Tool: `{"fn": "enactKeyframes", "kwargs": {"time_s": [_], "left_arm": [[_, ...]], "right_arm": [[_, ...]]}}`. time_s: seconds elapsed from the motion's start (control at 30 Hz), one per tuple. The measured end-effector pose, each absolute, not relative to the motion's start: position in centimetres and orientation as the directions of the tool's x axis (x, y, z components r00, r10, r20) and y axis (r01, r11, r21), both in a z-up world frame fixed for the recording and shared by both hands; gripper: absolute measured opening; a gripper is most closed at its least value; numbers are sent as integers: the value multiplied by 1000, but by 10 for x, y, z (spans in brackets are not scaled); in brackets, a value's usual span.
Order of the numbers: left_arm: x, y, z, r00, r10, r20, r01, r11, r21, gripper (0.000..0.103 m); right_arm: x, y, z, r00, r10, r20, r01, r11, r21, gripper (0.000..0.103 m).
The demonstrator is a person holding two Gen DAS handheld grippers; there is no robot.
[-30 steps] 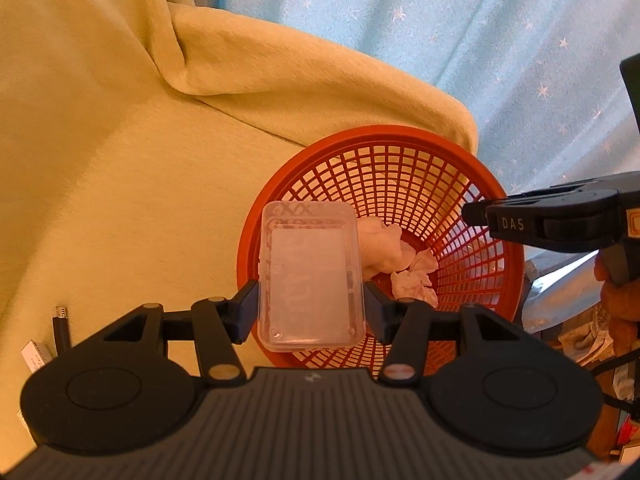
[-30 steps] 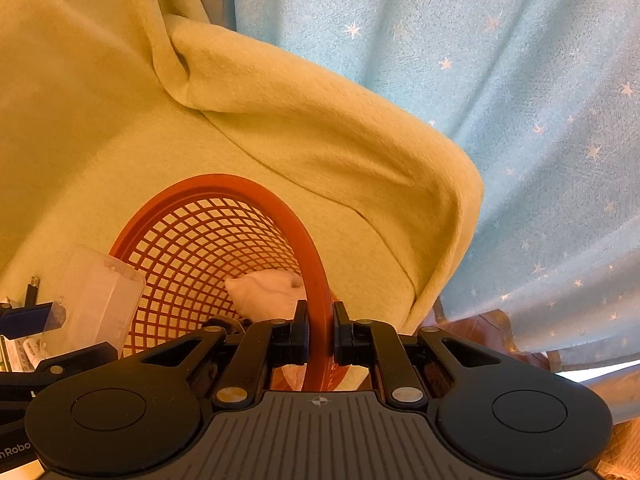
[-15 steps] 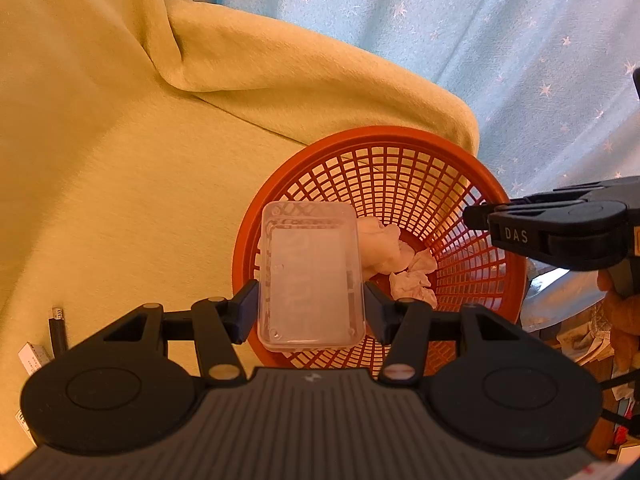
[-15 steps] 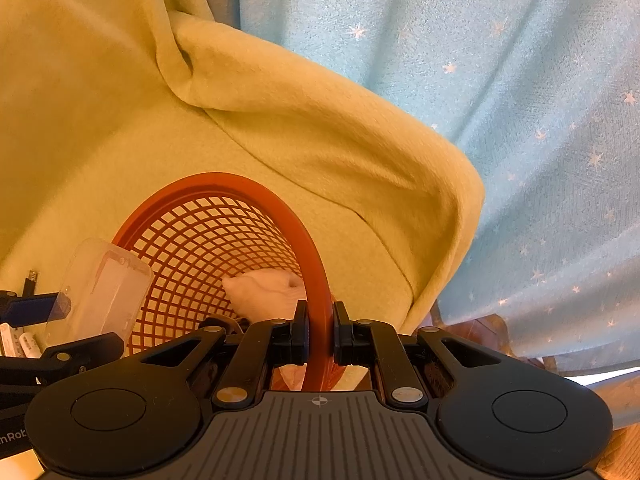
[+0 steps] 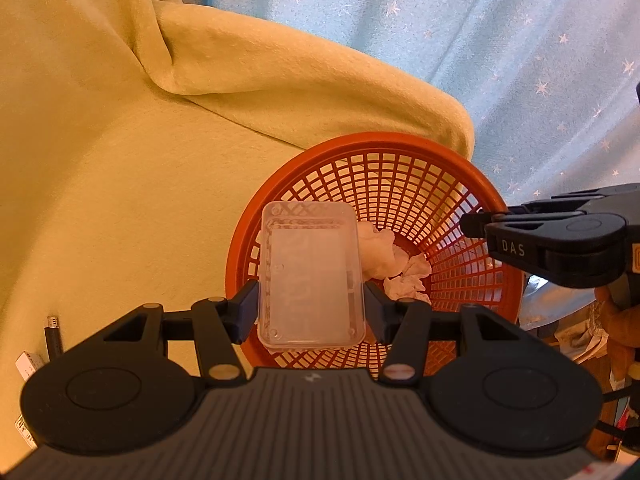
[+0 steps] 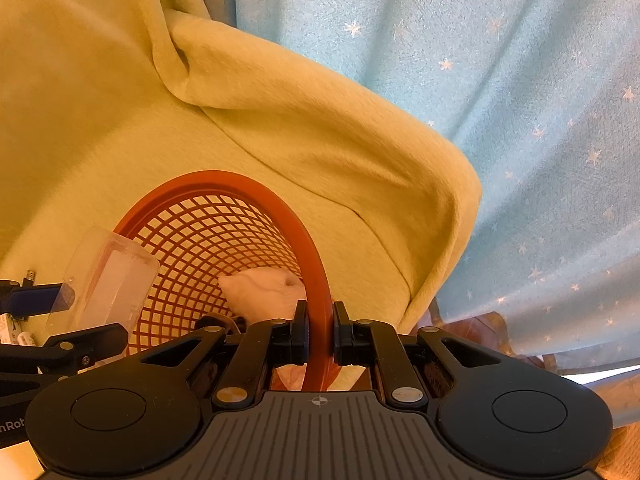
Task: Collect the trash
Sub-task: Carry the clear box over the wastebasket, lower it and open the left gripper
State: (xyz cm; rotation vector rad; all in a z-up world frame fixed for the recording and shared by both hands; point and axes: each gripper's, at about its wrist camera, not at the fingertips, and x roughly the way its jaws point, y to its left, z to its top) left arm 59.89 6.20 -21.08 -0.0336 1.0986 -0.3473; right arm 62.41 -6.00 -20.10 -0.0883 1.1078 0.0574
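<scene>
Your left gripper jaws clamp clear plastic box above red basket; right gripper jaws pinch basket rim. Early release risks box catching rim, falling outside.

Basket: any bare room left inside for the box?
Far half of the basket is bare mesh. Tissues crowd the bottom beside the box in the left claw. Right claw blocks the right rim.

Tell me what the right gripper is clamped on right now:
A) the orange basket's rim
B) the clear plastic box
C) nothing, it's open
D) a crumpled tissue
A: the right gripper is shut on the orange basket's rim; the left gripper holds the clear plastic box.
</scene>
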Motion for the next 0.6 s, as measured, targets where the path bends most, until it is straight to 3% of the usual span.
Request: {"fn": "enactKeyframes", "kwargs": {"time_s": [0.2, 0.3, 0.6], "left_arm": [[598, 59, -211, 404, -294, -866, 258, 945, -201, 51], [597, 58, -210, 406, -294, -865, 248, 947, -205, 58], [572, 71, -195, 454, -231, -861, 154, 972, -179, 58]], "right_arm": [[624, -62, -201, 446, 12, -895, -98, 994, -36, 7], [624, -64, -202, 446, 18, -895, -103, 994, -31, 7], [625, -70, -202, 440, 51, -897, -128, 992, -7, 7]]}}
